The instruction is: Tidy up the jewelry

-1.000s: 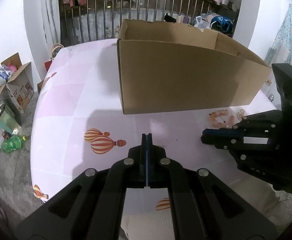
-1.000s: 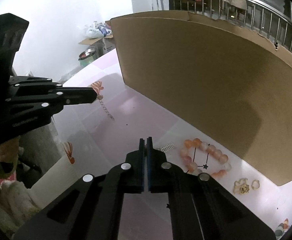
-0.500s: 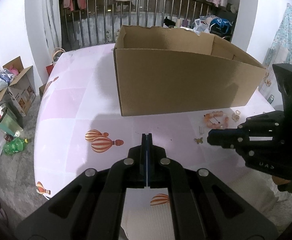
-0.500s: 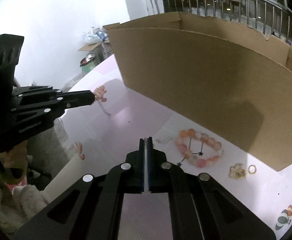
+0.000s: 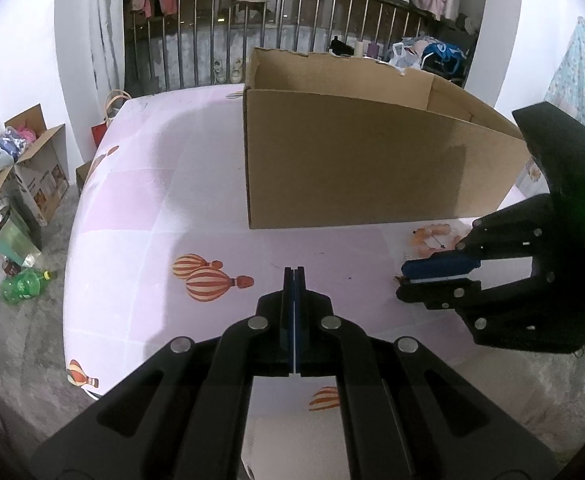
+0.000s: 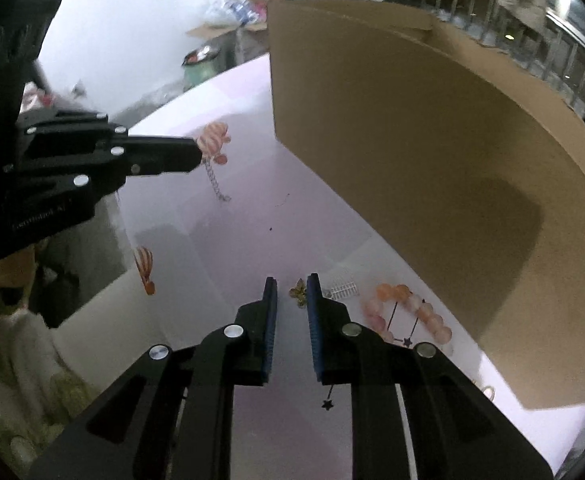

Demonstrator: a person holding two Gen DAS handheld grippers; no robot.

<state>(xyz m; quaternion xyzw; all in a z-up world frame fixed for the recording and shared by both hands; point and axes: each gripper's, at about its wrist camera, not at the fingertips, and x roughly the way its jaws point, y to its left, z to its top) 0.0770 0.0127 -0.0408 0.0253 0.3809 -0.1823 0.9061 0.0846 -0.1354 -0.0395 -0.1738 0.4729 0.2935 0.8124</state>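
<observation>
My right gripper point(image 6: 291, 280) points down at the pink tablecloth. Its jaws are opening, a narrow gap between the blue pads. A small gold charm point(image 6: 298, 292) lies on the cloth between its fingertips, and no pad presses on it. Just right lie a little clear comb point(image 6: 344, 290) and a pink bead bracelet point(image 6: 408, 312) point(image 5: 432, 234). My left gripper point(image 5: 294, 270) point(image 6: 196, 156) is shut. A short silver chain point(image 6: 216, 184) starts at its tip; I cannot tell whether it is held. The right gripper point(image 5: 402, 282) also shows at the right of the left wrist view.
A large open cardboard box point(image 5: 372, 160) point(image 6: 412, 160) stands on the table point(image 5: 152, 200) behind the jewelry. A black star charm point(image 6: 327, 404) and a gold ring point(image 6: 488, 392) lie near the box's foot. On the floor at left are a carton point(image 5: 24, 160) and a green bottle point(image 5: 24, 284).
The right gripper's jaws have parted from shut, and it has rolled and shifted so the gold charm now sits between its tips. The left gripper has kept still.
</observation>
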